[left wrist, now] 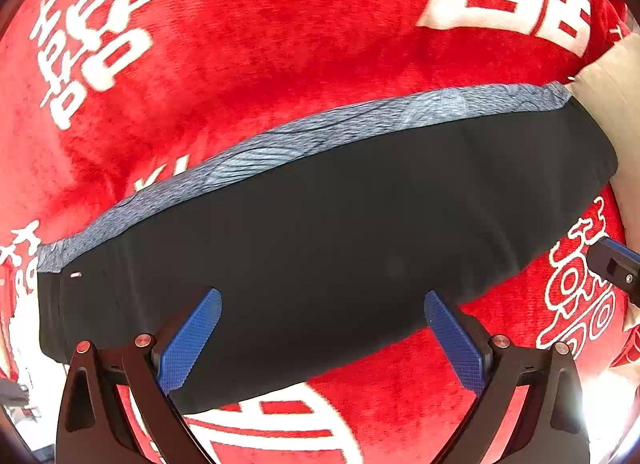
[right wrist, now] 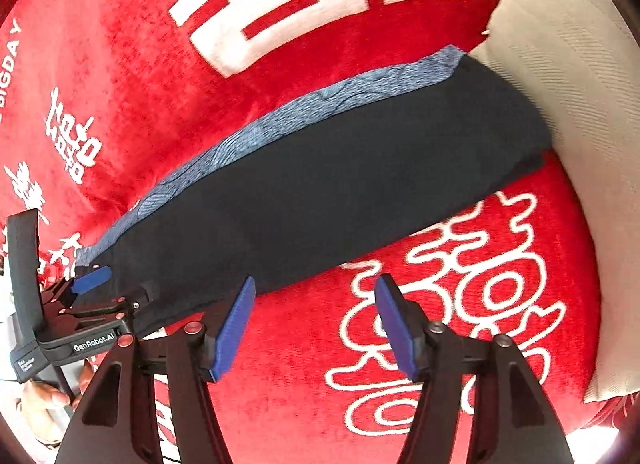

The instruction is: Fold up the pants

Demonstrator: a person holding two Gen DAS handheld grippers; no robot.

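The pants [left wrist: 320, 232] lie folded into a long narrow black band on the red blanket [left wrist: 248, 63], with a grey-blue patterned strip [left wrist: 304, 135] exposed along the far long edge. One short end rests against a cream pillow [right wrist: 568, 111] at the blanket's right side; the other short end lies toward the left, beneath the left tool [left wrist: 322, 338]. The left tool points down over the near long edge of the band, jaws spread wide, nothing between the blue pads [left wrist: 188, 348]. The right tool [right wrist: 316, 328] hangs over bare blanket just beside the near edge, jaws parted and empty. In the right wrist view the left tool appears at the left short end, with a hand [right wrist: 48, 404] on its handle. The fabric appears light, soft and limp; it will likely sag and slide between layers when lifted, so each grip should pinch all layers together. Judged from the present shape, the lengthwise fold is done and a crosswise fold remains. The advisable hold points are the two corners of one short end, taken at the edge so that the stack stays aligned. The plush blanket may drag on the cloth, so lifting clear is preferable to sliding.
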